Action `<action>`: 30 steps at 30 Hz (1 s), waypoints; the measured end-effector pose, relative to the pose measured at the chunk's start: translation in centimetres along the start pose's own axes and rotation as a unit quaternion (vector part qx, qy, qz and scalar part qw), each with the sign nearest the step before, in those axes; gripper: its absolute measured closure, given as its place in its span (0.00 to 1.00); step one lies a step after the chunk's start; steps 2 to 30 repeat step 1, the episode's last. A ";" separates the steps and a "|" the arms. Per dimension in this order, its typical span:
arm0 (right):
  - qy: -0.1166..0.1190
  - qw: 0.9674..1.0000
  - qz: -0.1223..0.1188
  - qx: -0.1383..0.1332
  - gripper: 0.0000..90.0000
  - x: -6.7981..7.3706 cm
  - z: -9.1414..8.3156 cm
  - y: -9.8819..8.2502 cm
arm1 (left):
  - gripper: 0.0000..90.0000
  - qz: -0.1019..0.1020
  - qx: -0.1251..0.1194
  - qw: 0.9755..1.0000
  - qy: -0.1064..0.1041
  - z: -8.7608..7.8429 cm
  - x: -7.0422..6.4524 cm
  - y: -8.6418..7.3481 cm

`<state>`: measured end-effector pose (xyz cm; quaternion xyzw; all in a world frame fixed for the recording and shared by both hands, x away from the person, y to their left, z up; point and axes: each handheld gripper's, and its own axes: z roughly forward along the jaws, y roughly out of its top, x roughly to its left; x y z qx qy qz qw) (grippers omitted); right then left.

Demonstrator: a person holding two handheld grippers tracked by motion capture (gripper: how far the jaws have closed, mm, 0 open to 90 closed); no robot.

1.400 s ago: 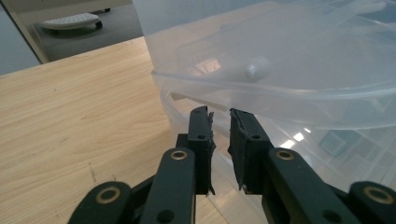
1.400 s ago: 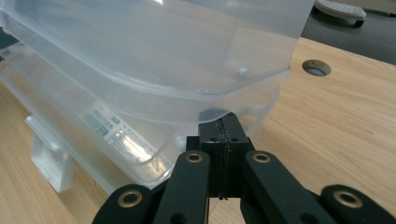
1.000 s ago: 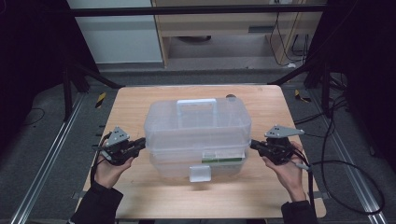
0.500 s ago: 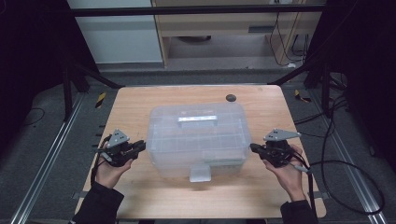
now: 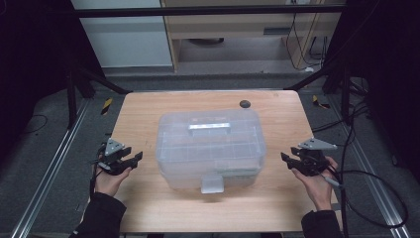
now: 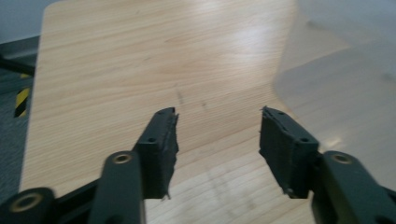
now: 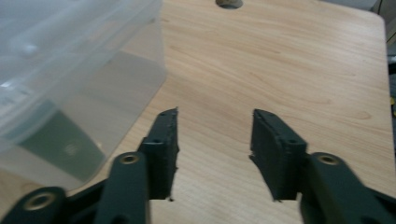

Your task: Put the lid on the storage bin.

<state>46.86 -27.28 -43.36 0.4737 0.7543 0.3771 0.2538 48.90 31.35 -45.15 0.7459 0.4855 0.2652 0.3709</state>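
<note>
A: Where is the clear plastic box (image 5: 210, 148) now?

B: It sits flat at the middle of the desk (image 5: 148, 114), lid down, its handle (image 5: 209, 127) on top and the front latch (image 5: 212, 183) hanging at the six o'clock edge. A small dark disc (image 5: 244, 103) lies on the wood toward twelve o'clock, apart from the box.

A: And the two tools?

B: The left hand-held gripper (image 5: 132, 159) is at nine o'clock of the box, near it but not touching. The right hand-held gripper (image 5: 286, 159) is at three o'clock, also clear of the wall. Both have just been opening; their jaws stand spread with only bare wood between them, plain in both gripper views.

A: So how far along is it?

B: I judge the setting-down done: the box rests on its own and both grips are let go. What may remain is pressing the latch home; I cannot tell whether it is fastened.
</note>
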 end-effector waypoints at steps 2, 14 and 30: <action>-0.002 1.000 0.003 -0.005 0.53 -0.3 0.1 -0.2 | 0.48 -0.001 0.002 1.000 0.007 0.1 0.3 -0.2; -0.002 1.000 0.003 -0.005 0.53 -0.3 0.1 -0.2 | 0.48 -0.001 0.002 1.000 0.007 0.1 0.3 -0.2; -0.002 1.000 0.003 -0.005 0.53 -0.3 0.1 -0.2 | 0.48 -0.001 0.002 1.000 0.007 0.1 0.3 -0.2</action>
